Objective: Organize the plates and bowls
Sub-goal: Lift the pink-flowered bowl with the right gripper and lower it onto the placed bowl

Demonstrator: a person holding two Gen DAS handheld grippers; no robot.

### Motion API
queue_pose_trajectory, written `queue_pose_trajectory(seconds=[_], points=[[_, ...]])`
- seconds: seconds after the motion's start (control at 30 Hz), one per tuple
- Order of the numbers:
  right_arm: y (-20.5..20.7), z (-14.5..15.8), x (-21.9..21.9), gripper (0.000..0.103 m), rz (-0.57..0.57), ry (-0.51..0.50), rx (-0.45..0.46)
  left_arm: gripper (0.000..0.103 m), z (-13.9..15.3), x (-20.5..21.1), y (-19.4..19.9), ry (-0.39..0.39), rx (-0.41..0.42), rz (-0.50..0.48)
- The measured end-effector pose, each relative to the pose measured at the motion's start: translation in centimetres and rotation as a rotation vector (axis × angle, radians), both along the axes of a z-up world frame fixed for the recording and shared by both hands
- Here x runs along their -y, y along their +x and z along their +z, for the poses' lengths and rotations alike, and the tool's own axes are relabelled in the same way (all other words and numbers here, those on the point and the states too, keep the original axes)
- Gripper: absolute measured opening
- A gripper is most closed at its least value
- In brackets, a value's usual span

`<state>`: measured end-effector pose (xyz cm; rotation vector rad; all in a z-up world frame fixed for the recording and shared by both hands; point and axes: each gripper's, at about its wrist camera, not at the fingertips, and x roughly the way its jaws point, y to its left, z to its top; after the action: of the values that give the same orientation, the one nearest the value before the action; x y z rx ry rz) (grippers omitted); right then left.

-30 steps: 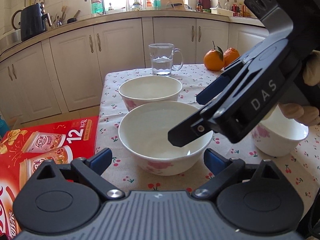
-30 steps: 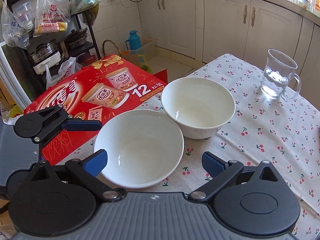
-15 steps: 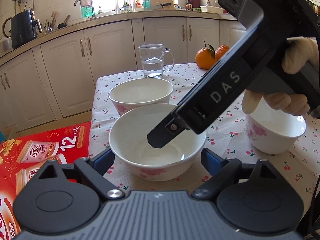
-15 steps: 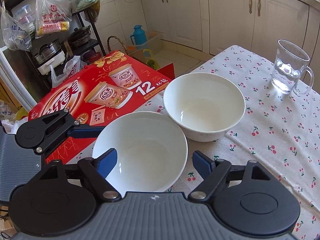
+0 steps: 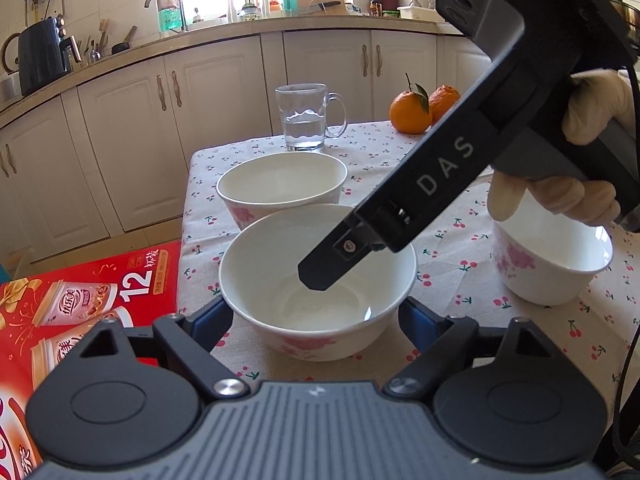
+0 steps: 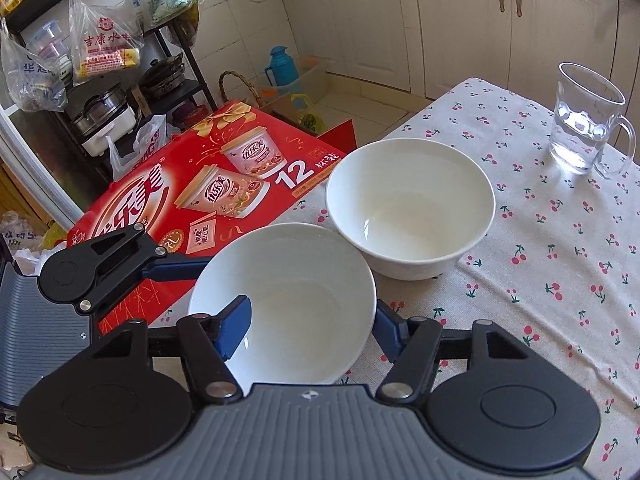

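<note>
A white bowl with pink flowers (image 5: 280, 276) stands near the table's front-left corner. My left gripper (image 5: 316, 314) straddles it, one blue pad close at each side, and the jaws are closing. My right gripper (image 6: 312, 322) reaches over the same bowl (image 6: 304, 280) from the right, jaws closing. Its left finger (image 6: 236, 320) is inside the bowl and the other is outside the right wall. White interior shows between that pad and the wall. A second bowl (image 5: 280, 184) stands just behind. A third bowl (image 5: 552, 268) stands at the right, under a gloved hand.
A glass mug with water (image 5: 308, 120) and two oranges (image 5: 412, 112) stand at the far end of the cherry-print tablecloth (image 6: 560, 280). A red carton (image 6: 200, 184) lies beside the table's left edge. Kitchen cabinets and a cluttered shelf stand beyond.
The right gripper's jaws have narrowed from wide apart, and one finger has dropped into the near bowl. The left gripper's pads have drawn in toward the bowl's sides.
</note>
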<state>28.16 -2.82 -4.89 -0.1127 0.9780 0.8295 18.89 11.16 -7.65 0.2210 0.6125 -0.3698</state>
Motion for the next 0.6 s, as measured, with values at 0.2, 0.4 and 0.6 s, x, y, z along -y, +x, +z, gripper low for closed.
queue_pose_trajectory(seconds=[0.2, 0.4, 0.6], points=[[-0.1, 0.3, 0.3, 0.071, -0.008, 0.028, -0.021, 0.089, 0.5, 0.2, -0.1, 0.007, -0.018, -0.006], [-0.9, 1.3, 1.3, 0.071, -0.009, 0.048, -0.028, 0.089, 2.0, 0.8, -0.9, 0.012, -0.020, -0.031], [-2.1, 2.6, 2.7, 0.071, -0.014, 0.051, -0.013, 0.089, 3.5, 1.9, -1.8, 0.008, -0.012, -0.070]])
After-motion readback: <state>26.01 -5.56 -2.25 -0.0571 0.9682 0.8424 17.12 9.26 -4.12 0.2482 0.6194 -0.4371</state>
